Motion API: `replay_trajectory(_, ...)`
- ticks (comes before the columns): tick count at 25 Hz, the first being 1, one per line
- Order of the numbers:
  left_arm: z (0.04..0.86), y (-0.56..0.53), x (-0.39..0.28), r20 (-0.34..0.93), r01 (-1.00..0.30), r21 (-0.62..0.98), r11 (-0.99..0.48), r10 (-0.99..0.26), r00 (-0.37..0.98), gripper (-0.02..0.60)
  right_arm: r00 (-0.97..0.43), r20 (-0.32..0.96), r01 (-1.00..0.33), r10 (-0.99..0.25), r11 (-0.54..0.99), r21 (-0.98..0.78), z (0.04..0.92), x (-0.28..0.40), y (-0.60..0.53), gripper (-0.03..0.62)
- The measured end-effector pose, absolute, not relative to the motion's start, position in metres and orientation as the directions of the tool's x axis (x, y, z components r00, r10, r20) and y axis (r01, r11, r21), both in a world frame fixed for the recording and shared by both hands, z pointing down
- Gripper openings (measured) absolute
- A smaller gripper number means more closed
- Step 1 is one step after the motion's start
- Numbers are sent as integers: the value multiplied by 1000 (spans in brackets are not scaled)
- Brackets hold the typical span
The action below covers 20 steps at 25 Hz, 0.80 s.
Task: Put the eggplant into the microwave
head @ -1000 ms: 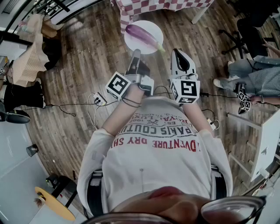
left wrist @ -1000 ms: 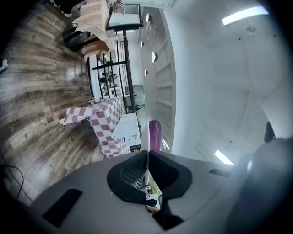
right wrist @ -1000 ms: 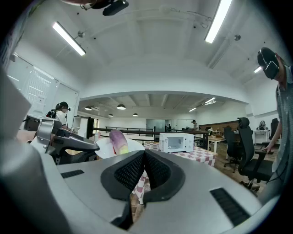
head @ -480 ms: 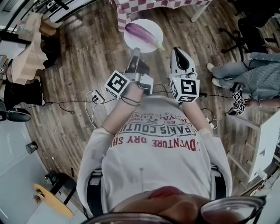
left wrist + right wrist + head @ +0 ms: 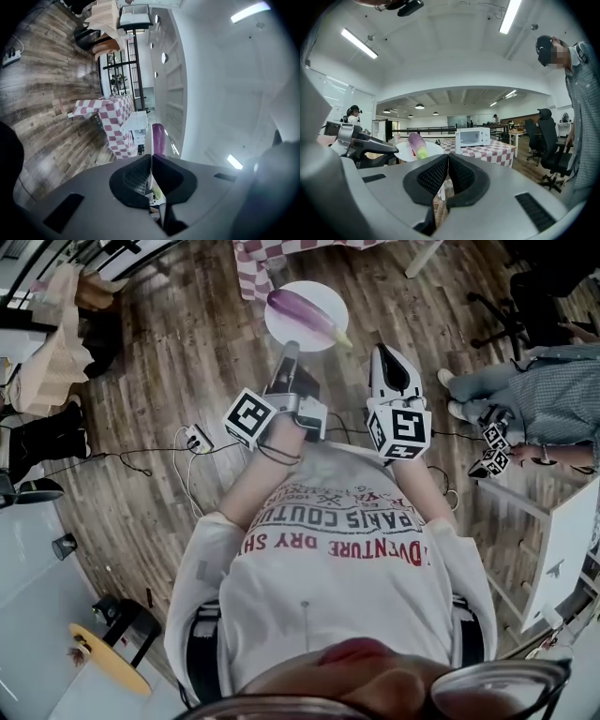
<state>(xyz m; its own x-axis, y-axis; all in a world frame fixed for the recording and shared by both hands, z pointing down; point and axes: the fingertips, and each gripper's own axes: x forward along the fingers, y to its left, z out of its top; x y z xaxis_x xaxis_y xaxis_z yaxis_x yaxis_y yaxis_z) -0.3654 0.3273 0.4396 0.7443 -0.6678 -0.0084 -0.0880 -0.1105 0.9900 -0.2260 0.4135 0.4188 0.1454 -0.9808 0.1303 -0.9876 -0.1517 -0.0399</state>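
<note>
Evidently the carrying step is in hand. The person stands on the wooden floor with both arms out in front. The left gripper (image 5: 292, 349) is clamped tight on the near rim of a white plate (image 5: 281, 332), the thin edge pinched between its closed jaws. The eggplant (image 5: 306, 315) lies across that plate just beyond the left gripper's tips, purple body with a pale green end, so it rides on the plate rather than being gripped itself. The right gripper (image 5: 381, 351) is level beside the left one, to the plate's right and clear of it. Its jaws are closed together with nothing between them. Well ahead of the right gripper, a white microwave (image 5: 473, 137) sits on a counter (image 5: 499, 153) draped in a red-and-white checked cloth, and its door looks closed from where I stand. A bystander (image 5: 548, 395) is off to the right gripper's side. As I judge it, the eggplant is not yet near the oven. The next move calls for closing the distance to the counter with the plate kept flat so the eggplant does not roll. After that the idle right gripper would have to open the door.
</note>
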Motion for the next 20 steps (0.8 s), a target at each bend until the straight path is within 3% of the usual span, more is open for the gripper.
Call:
replay_trajectory(9, 451, 292, -297, 3, -91, 989, -117, -599, 801, 31, 192, 140, -979, -971, -200, -47, 433, -178, 382, 26)
replay_trajectory(20, 461, 156, -166, 21, -80, 992, -102, -482, 876, 31, 303, 173, -949, -937, -314, -39, 439, -70, 255, 26)
